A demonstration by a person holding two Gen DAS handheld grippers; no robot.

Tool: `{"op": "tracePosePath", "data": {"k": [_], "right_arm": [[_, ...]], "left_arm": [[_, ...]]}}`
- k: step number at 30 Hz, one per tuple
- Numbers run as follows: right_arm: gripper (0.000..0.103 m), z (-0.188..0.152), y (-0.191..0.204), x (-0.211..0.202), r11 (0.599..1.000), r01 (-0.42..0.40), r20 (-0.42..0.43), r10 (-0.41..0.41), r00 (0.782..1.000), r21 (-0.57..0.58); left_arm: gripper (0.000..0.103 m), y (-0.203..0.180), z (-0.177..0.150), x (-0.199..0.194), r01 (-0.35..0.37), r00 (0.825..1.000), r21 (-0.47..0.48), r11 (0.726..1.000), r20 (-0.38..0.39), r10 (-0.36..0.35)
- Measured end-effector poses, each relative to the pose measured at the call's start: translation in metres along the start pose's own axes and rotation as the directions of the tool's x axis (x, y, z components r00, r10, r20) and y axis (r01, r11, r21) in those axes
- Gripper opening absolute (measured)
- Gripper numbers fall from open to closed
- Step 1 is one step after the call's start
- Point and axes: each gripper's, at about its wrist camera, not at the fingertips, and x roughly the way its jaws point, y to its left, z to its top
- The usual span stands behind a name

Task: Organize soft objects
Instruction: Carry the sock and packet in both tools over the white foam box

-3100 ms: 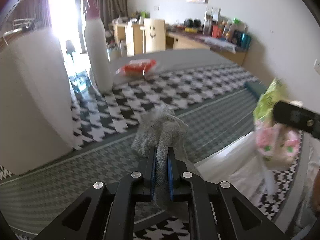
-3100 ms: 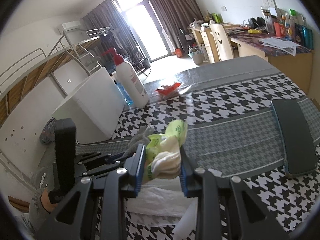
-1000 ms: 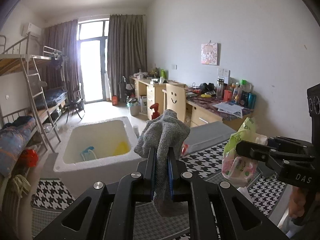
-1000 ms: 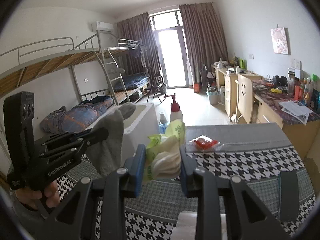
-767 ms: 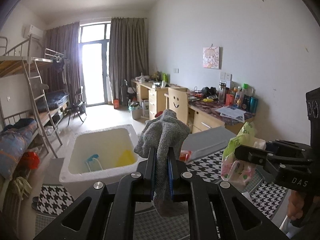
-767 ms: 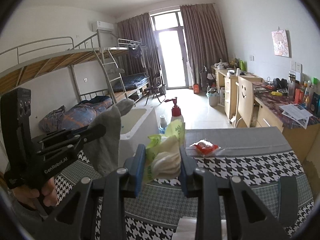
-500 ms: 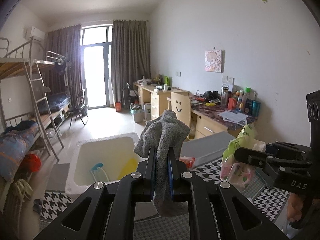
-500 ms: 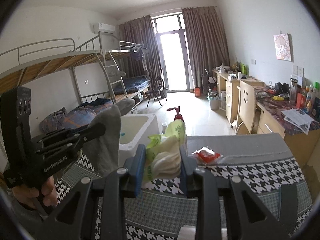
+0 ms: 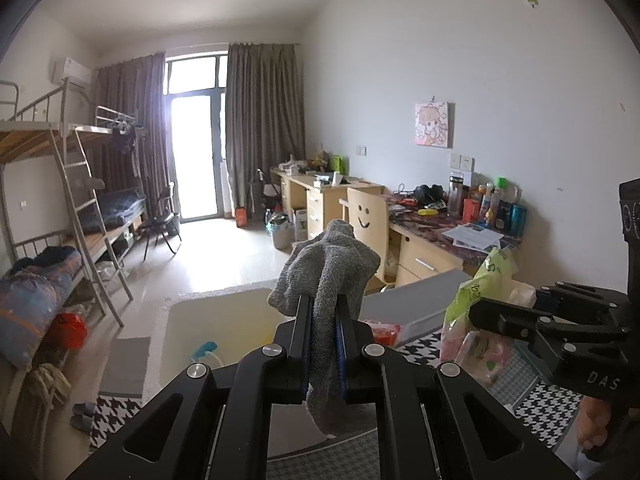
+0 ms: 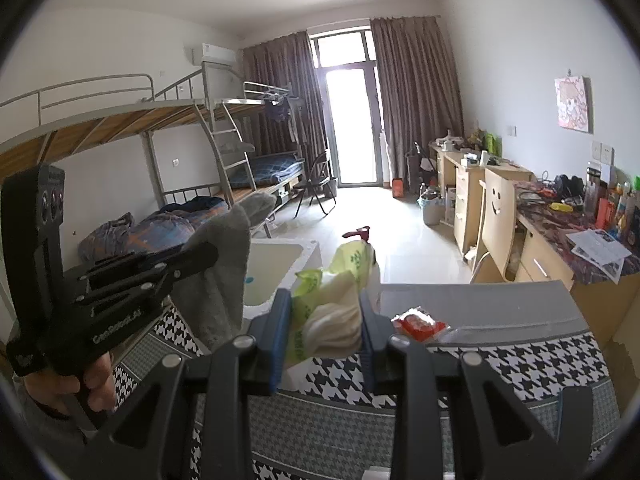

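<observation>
- The left gripper [image 9: 323,344] is clenched on a grey cloth [image 9: 326,272]; the cloth bunches above the two black fingers and a tail hangs down between them, clear of the table.
- In the right wrist view the same tool [image 10: 200,258] shows on the left, held by a hand [image 10: 86,384], with white writing on its body that seems to read "GenRobot.AI".
- The right gripper [image 10: 324,330] grasps a soft packet [image 10: 332,304]: a crumpled green-and-white wrapper with green print too small to read, squeezed between blue pads [image 10: 280,332].
- In the left wrist view that packet [image 9: 480,312] sits near the right edge, showing pink and green print, and the black body of the tool [image 9: 486,314] holding it bears the letters "DAS".
- Below both tools lies a table cover [image 10: 480,364] in black-and-white houndstooth, with a finer grey houndstooth band nearer the camera and a plain grey strip at the far side.
- On the far part of the table, right of the packet, lies a small red wrapper [image 10: 418,324]; its print is unreadable.
- Beyond the table's left end stands a white foam box [image 9: 208,320], open at the top, with something blue and something yellow inside.
- A pump bottle's red top [image 10: 358,234] shows just behind the packet.
- Farther off on the right is a pale wooden chair [image 9: 366,216] with a smiling face on its back, beside a cluttered desk [image 9: 452,232].
- On the left are bunk beds [image 10: 168,128] with a ladder.
- At the far end hang brown curtains [image 9: 264,120] beside a bright glass door [image 9: 196,152].
</observation>
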Motion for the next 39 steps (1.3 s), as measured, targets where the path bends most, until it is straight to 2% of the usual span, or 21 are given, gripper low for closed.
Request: {"op": "tracePosePath", "data": {"k": [16, 29, 39], "right_arm": [[0.035, 0.017, 0.006, 0.013, 0.999, -0.018, -0.006, 0.018, 1.000, -0.032], [0.035, 0.030, 0.011, 0.035, 0.998, -0.052, -0.038, 0.051, 0.998, -0.039], [0.035, 0.033, 0.017, 0.055, 0.995, -0.075, -0.072, 0.071, 0.995, -0.062]], "left_arm": [[0.011, 0.013, 0.011, 0.012, -0.056, 0.998, -0.017, 0.998, -0.006, 0.056], [0.011, 0.032, 0.016, 0.024, -0.154, 0.988, -0.026, 0.988, -0.010, 0.154], [0.011, 0.048, 0.015, 0.039, -0.178, 0.984, -0.047, 0.983, -0.039, 0.176]]}}
